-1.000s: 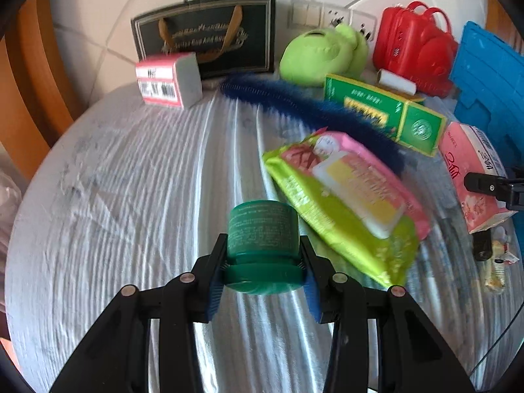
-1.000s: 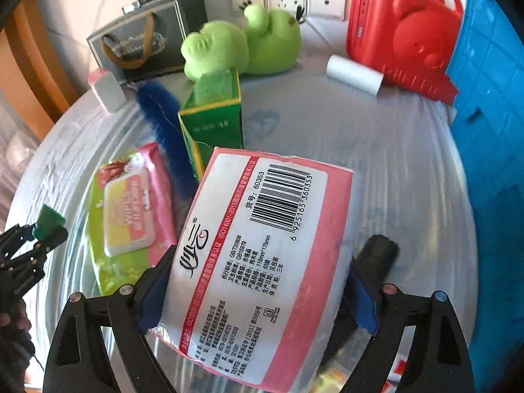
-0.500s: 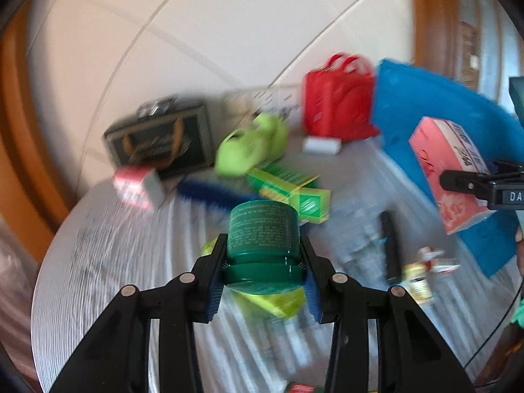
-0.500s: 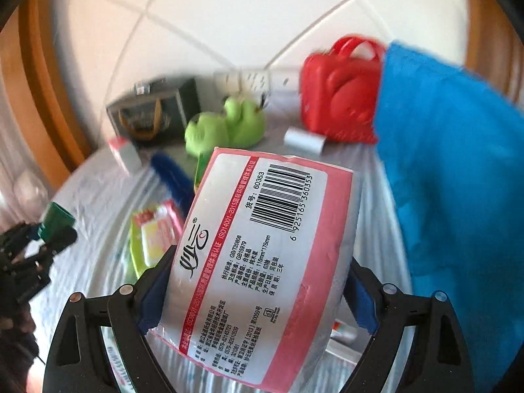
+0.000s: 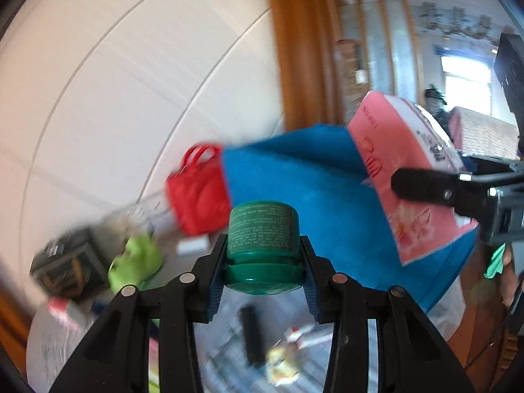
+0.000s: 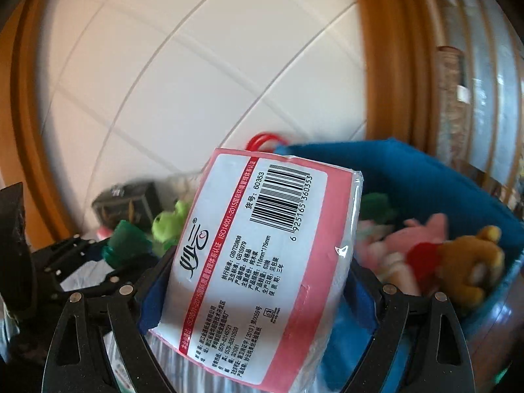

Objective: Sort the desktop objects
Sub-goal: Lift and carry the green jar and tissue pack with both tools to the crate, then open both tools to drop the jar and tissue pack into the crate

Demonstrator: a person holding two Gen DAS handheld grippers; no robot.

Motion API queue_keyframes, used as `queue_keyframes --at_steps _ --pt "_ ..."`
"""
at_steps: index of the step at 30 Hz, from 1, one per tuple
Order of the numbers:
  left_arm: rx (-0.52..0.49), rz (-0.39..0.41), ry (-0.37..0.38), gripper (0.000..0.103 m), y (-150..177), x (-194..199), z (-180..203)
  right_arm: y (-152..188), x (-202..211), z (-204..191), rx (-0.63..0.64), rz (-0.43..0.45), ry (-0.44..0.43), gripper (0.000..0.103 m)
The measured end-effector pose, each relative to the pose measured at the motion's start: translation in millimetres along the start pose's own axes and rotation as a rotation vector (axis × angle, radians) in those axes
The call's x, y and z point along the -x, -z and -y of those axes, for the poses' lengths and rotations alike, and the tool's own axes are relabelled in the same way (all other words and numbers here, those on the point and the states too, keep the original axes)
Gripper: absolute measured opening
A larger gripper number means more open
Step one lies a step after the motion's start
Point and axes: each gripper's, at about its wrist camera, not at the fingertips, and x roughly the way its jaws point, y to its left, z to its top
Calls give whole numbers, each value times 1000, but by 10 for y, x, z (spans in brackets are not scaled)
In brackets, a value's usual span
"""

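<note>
My left gripper (image 5: pixel 262 276) is shut on a green jar (image 5: pixel 262 247), held high above the table, facing the blue fabric bin (image 5: pixel 294 196). My right gripper (image 6: pixel 252 291) is shut on a pink and white tissue pack (image 6: pixel 252 262), raised at the rim of the blue bin (image 6: pixel 425 177). The tissue pack also shows in the left wrist view (image 5: pixel 409 177) at the right, with a right gripper finger (image 5: pixel 425 185) across it. The left gripper with the jar shows in the right wrist view (image 6: pixel 121 242) at the left.
The bin holds plush toys, among them a brown bear (image 6: pixel 471 258) and a pink one (image 6: pixel 416 239). On the table are a red bag (image 5: pixel 196 193), a green frog plush (image 5: pixel 134 265), a dark gift bag (image 5: pixel 65 265), a black bar (image 5: pixel 250 334) and small packets.
Both grippers have lifted well above the table and swung right toward the blue bin, each keeping its hold. The bin's inside now shows in the right wrist view.
</note>
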Motion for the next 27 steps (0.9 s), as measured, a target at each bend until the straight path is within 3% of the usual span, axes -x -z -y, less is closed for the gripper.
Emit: queue_keyframes --at_steps 9,15,21,22,24,25,26,27 --pt "-69 103 67 40 -996 -431 1138 -476 536 1365 -42 80 138 91" --pt "-83 83 49 40 -1369 -863 1557 -787 322 2078 -82 49 146 91" --pt "-89 64 1 41 -1653 -1096 1736 -992 73 2404 -72 38 151 94" --pt "-84 61 -5 46 -1676 -1116 1743 -1025 28 2427 -74 36 155 95" --pt "-62 75 -43 65 -1721 -1113 1751 -1086 -74 2545 -93 17 156 98" --pt "-48 90 -65 83 -1734 -1099 1742 -1093 -76 2590 -107 20 155 98" --pt "-33 109 -86 90 -1743 -1066 1731 -1107 -67 2631 -121 24 154 100" --pt "-23 121 -97 91 -1741 -1034 1718 -1111 -42 2659 -127 31 152 101"
